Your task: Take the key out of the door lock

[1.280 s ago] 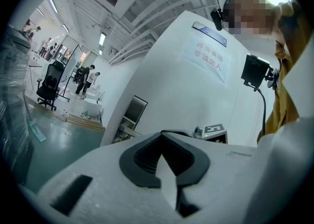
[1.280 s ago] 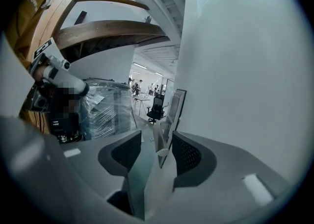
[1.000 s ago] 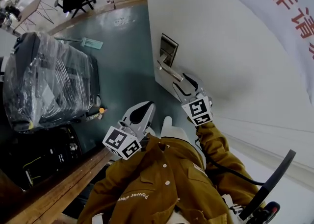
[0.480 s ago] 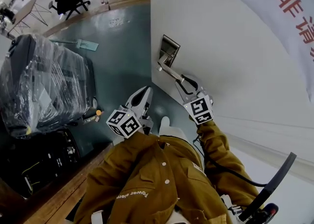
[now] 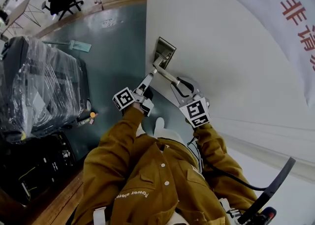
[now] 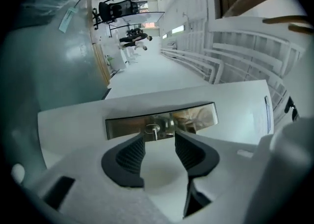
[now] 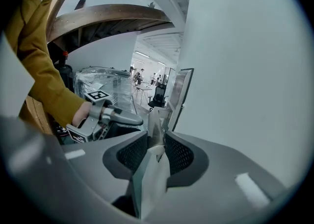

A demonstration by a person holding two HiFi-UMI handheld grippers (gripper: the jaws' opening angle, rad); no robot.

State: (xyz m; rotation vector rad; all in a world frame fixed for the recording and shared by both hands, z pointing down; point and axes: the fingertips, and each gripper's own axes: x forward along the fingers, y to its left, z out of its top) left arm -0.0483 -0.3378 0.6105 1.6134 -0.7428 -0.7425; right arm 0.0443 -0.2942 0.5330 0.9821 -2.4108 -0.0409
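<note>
At lock plate (image 6: 122, 126), key (image 6: 153, 131) jutting out between opening jaws of left claw (image 6: 159, 136); right claw (image 7: 156, 137) clamped on handle (image 7: 153, 179).

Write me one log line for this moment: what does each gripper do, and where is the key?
left gripper: jaws opening, key at tips, not gripped | right gripper: shut on door handle | key: in lock plate

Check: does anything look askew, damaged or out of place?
Nothing stands out. The key sits in the lock plate; the left gripper, fingers opening and empty, is just short of it; the right gripper is shut on the door handle.
</note>
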